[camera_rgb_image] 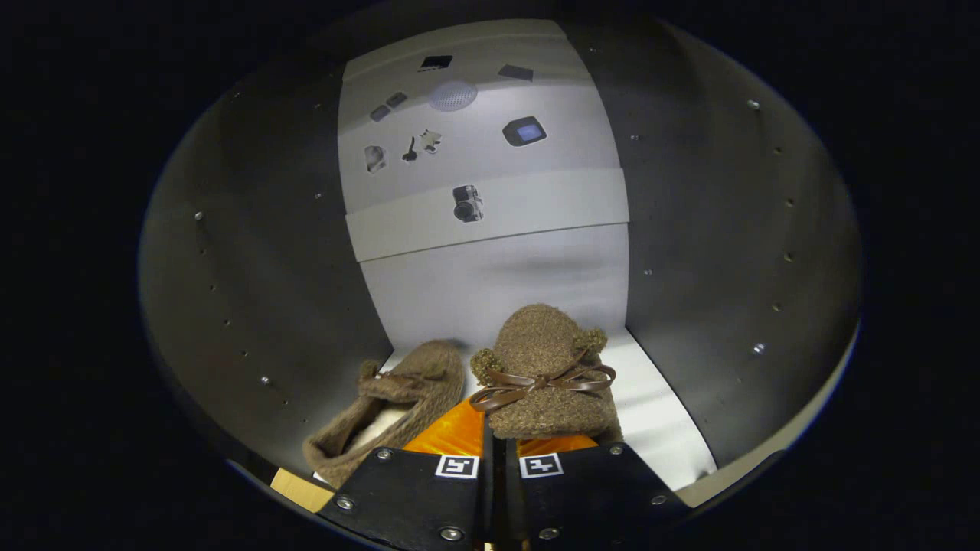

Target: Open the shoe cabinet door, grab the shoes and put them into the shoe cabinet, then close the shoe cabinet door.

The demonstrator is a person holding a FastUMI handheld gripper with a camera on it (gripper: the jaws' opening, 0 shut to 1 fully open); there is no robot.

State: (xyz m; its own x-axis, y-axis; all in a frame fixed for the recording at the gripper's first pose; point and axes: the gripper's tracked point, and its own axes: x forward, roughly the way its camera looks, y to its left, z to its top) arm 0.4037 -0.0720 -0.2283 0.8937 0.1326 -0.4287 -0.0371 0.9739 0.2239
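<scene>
Hand-held gripper clenched on heel of soft, light brown fuzzy bow slipper inside cabinet; 2nd slipper beside.

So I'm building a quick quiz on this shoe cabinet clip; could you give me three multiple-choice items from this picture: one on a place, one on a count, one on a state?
1. Where is the bow-tied slipper?
A. On the white cabinet floor, just ahead of the fingers
B. Hanging on the dark side wall
C. On top of the other slipper

2. How many brown fuzzy slippers are inside?
A. One
B. Two
C. Four

3. How does the gripper stand?
A. Spread wide around both slippers
B. Fingers drawn close together at the bow-tied slipper's heel
C. Clamped on the cabinet wall

Answers:
1. A: it sits upright on the white floor, heel at the fingertips.
2. B: the bow-tied one, plus the other slipper tipped beside it on the left.
3. B: only a thin gap shows between the fingers; whether both press the heel cannot be told.
</scene>
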